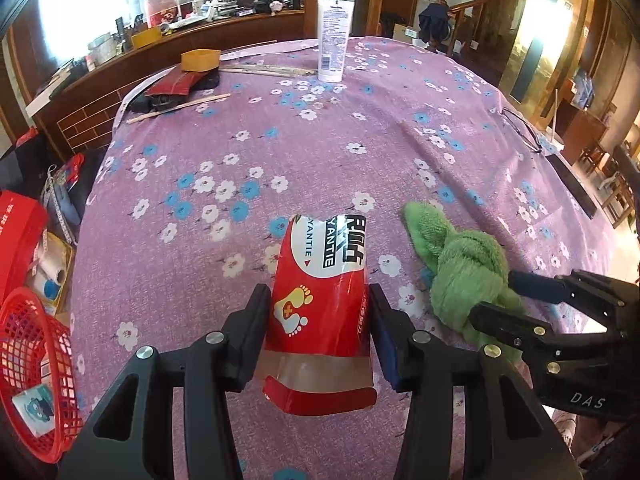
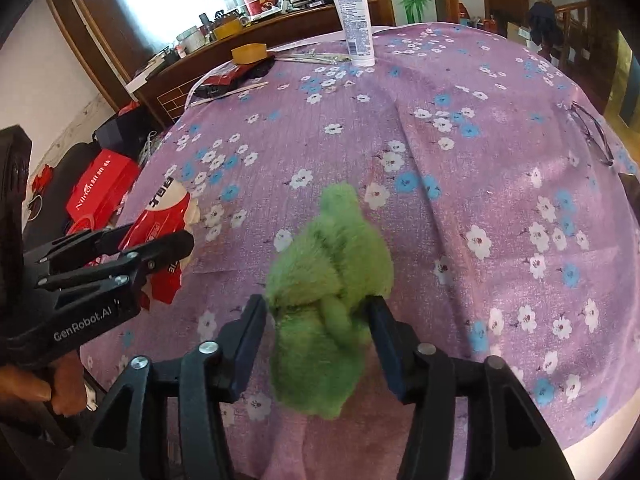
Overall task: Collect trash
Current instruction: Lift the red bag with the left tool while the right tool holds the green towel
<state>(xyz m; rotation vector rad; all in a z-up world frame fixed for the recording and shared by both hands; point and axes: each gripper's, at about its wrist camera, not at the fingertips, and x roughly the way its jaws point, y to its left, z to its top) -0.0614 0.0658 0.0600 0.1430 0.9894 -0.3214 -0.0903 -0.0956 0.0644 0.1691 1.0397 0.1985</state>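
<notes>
My left gripper (image 1: 318, 300) is shut on a red and white crumpled wrapper (image 1: 320, 292) with a foot print on it, held just above the purple flowered tablecloth (image 1: 280, 152). The wrapper also shows in the right wrist view (image 2: 164, 232), at the left in the left gripper (image 2: 152, 240). My right gripper (image 2: 316, 308) is shut on a fluffy green cloth (image 2: 332, 280) that rests on the tablecloth (image 2: 460, 160). In the left wrist view the green cloth (image 1: 460, 272) and the right gripper (image 1: 500, 296) are at the right.
A red mesh basket (image 1: 32, 360) holding a small card sits below the table's left edge. A white tube (image 1: 334, 40) stands at the far side. A yellow box (image 1: 200, 60), dark red packets and wooden sticks lie far left. Glasses (image 1: 520, 128) lie at the right edge.
</notes>
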